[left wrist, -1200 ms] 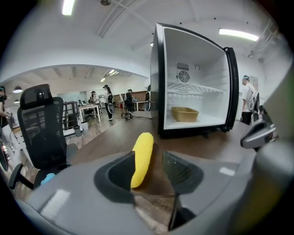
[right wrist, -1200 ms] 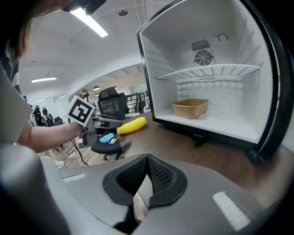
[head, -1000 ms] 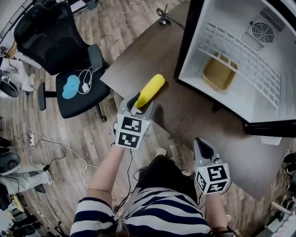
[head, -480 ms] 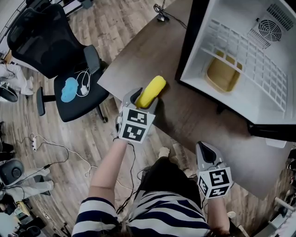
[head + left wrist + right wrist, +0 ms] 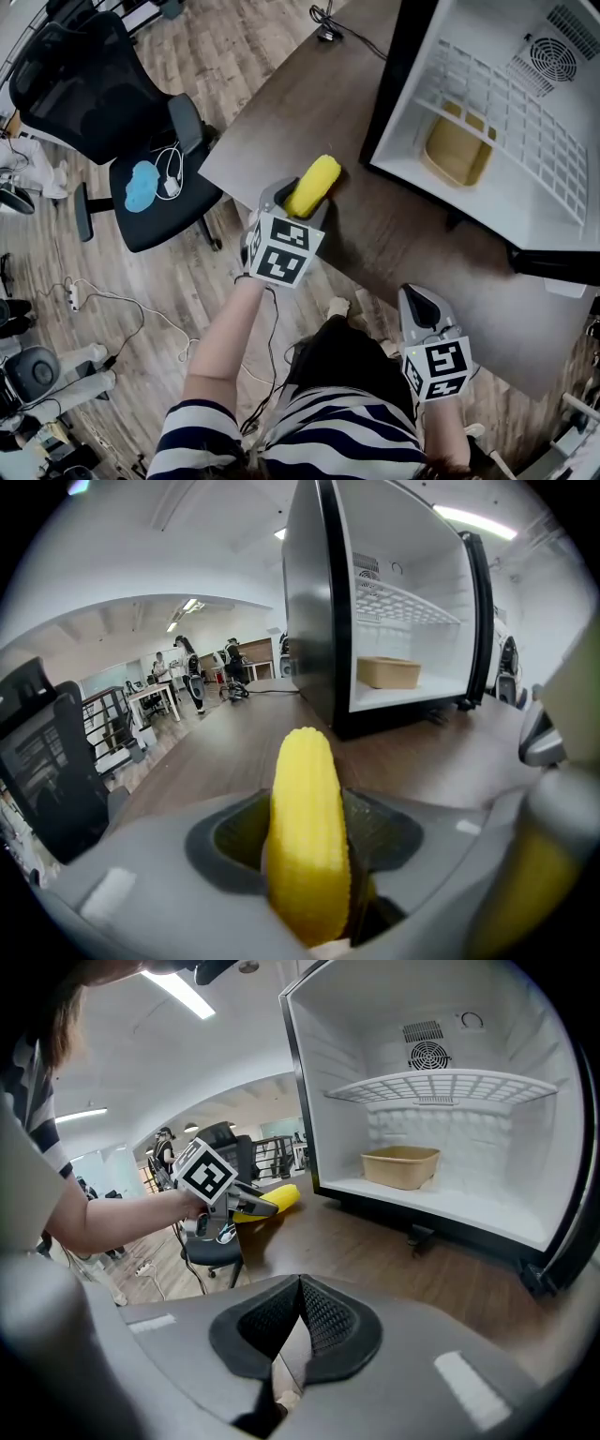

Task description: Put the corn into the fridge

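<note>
L tongs [image 5: 292,203] clamp 1 corn [image 5: 315,180], R tongs [image 5: 415,303] closed, 1 fridge [image 5: 497,204].

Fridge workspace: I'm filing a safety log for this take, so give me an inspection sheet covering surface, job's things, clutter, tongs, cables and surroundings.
Surface: brown table, the fridge standing on it.
Job's things: corn held near the table's edge; fridge open, tan tray inside below a wire shelf.
Clutter: blue object on the office chair seat.
Tongs: left tongs shut on the corn; right tongs shut, empty.
Cables: black cable on the table's far corner; white cable on the chair; floor cable.
Surroundings: wooden floor.
</note>
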Demonstrator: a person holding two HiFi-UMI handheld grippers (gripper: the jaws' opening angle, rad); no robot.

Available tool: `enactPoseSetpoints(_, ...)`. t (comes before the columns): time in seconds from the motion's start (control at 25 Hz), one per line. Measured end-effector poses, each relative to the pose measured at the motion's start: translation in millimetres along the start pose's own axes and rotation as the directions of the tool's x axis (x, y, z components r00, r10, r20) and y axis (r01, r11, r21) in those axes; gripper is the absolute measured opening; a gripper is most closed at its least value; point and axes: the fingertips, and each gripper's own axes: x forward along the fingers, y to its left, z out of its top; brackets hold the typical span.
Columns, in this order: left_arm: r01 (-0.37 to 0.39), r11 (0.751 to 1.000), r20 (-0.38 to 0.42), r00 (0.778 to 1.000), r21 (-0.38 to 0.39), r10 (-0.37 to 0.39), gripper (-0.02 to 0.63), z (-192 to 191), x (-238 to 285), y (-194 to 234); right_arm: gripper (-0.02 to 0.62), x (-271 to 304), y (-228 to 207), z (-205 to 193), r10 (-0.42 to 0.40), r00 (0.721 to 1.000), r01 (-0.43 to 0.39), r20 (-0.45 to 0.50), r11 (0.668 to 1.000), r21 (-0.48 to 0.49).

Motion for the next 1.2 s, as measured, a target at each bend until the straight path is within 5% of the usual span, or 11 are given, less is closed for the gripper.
enactPoseSetpoints(0.52, 0.047, 0.997, 0.027, 0.999, -0.061, -0.045, 0.000, -1, -5, -1, -0.009, -15, -3, -5, -0.036, 0.999, 0.036, 0.010, 0.999, 0.015)
enactPoseSetpoints(1.2, 0.072, 0.997, 0.054, 0.996, 0.010, -0.072, 0.000, 33, -58, -50, -0.009, -40, -20, 7, 0.000, 0.996, 0.001, 0.094, 1.000, -0.011)
